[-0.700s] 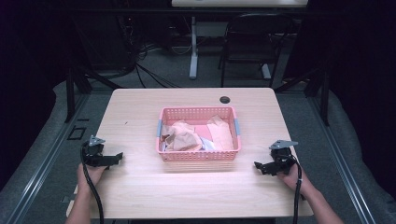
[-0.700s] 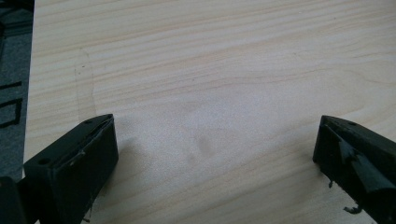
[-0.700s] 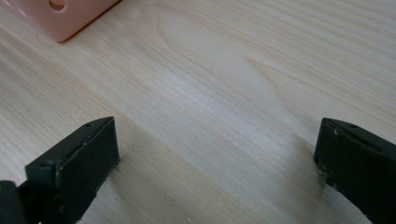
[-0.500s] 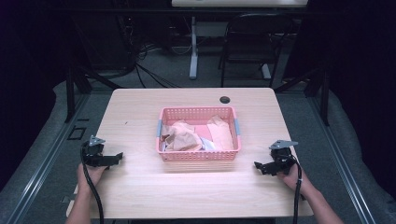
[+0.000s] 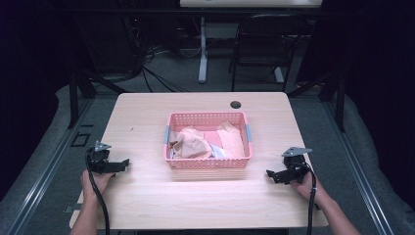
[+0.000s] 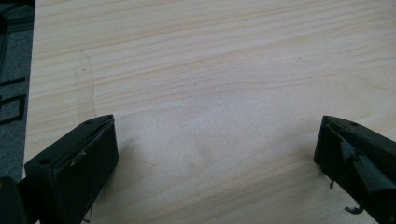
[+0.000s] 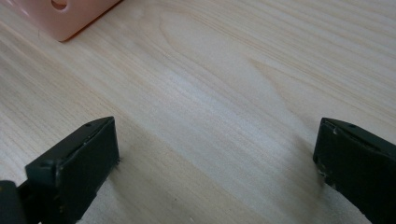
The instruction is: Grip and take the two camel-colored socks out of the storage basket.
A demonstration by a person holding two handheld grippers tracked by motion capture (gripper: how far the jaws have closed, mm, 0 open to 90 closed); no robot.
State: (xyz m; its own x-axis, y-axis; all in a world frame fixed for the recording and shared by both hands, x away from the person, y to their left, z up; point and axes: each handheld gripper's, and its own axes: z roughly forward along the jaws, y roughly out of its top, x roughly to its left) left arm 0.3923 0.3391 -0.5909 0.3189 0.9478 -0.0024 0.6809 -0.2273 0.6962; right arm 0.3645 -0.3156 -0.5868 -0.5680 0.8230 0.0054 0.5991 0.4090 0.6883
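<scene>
So nothing's started: left gripper [image 5: 122, 164] and right gripper [image 5: 272, 174] both gape empty, crumpled cloths [image 5: 193, 143] untouched inside the center pink basket [image 5: 208, 163].

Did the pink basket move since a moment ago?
No. The pink basket sits at the same spot below the black hole in the table, as before.

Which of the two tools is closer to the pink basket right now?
The right tool, by a small margin. Its open jaws point toward the pink basket, whose corner shows in the right gripper view. The left tool sits a little farther from the basket.
</scene>
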